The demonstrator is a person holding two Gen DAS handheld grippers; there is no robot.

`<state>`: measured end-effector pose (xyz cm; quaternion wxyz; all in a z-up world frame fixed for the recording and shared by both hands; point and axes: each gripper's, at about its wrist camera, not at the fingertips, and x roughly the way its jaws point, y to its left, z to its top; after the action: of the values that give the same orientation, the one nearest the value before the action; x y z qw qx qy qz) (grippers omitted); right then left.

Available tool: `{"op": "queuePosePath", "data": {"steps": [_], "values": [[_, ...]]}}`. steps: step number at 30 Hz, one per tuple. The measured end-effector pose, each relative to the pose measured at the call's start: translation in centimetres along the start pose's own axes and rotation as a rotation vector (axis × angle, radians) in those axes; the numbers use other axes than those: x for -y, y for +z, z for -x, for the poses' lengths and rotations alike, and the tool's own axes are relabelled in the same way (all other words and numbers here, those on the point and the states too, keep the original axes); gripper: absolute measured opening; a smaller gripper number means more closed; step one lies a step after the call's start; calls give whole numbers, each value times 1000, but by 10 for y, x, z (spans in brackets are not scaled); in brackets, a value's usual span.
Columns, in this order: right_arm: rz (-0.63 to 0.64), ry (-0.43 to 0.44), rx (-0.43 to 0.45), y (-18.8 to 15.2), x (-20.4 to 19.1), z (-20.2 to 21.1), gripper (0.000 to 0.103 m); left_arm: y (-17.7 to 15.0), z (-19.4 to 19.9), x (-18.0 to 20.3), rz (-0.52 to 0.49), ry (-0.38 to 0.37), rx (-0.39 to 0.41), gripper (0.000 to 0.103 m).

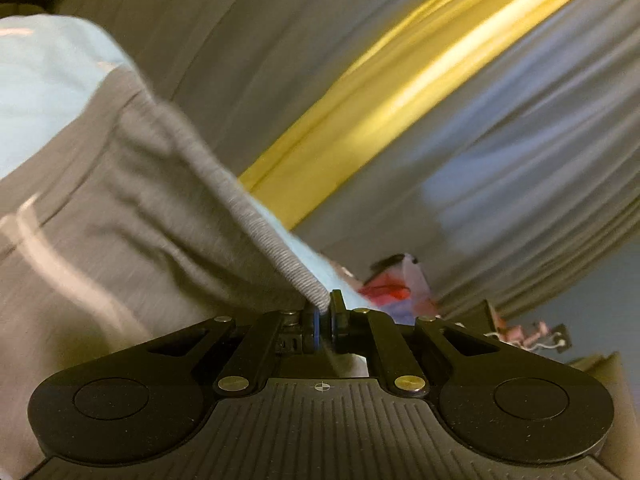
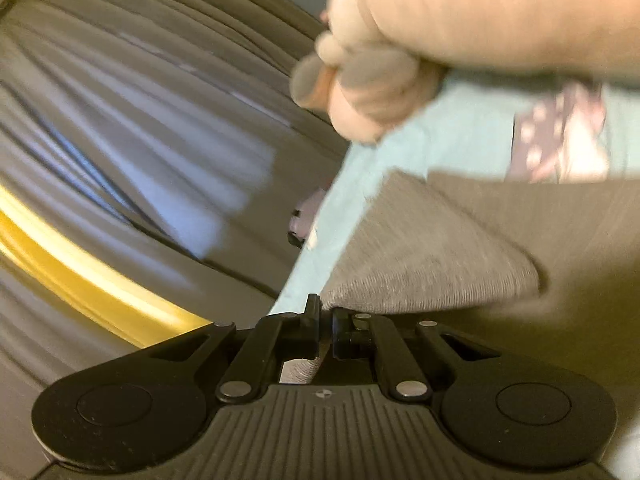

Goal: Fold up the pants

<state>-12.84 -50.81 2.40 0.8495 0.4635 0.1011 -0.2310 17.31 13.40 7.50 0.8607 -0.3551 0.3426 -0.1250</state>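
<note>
In the left wrist view the left gripper [image 1: 325, 312] has its jaws pressed together on the ribbed hem of the grey pants [image 1: 132, 208], which sweep up and away to the left of the claw, a pale stripe showing on the cloth. A light blue sheet [image 1: 44, 80] lies beyond the fabric, and further out, right of the claw, a blurred yellow band [image 1: 384, 116] crosses grey drapes. In the right wrist view the right gripper [image 2: 326, 316] pinches a grey hem of the same garment, the cloth spreading up and to the right of its tips. Past that lies the blue sheet, and above it a person's hand [image 2: 384, 80], clenched and blurred.
</note>
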Motion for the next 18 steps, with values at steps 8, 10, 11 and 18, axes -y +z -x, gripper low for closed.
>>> {"op": "queuePosePath", "data": {"steps": [8, 10, 11, 18], "values": [[51, -179, -84, -6, 44, 41, 5, -128, 44, -81, 129, 188, -73, 7], [40, -228, -106, -15, 53, 41, 5, -139, 38, -99, 210, 212, -103, 7], [37, -241, -110, -19, 58, 41, 5, -139, 40, -99, 216, 216, -107, 7], [-108, -195, -119, -13, 78, 30, 23, -111, 47, -84, 55, 367, 66, 54]]}}
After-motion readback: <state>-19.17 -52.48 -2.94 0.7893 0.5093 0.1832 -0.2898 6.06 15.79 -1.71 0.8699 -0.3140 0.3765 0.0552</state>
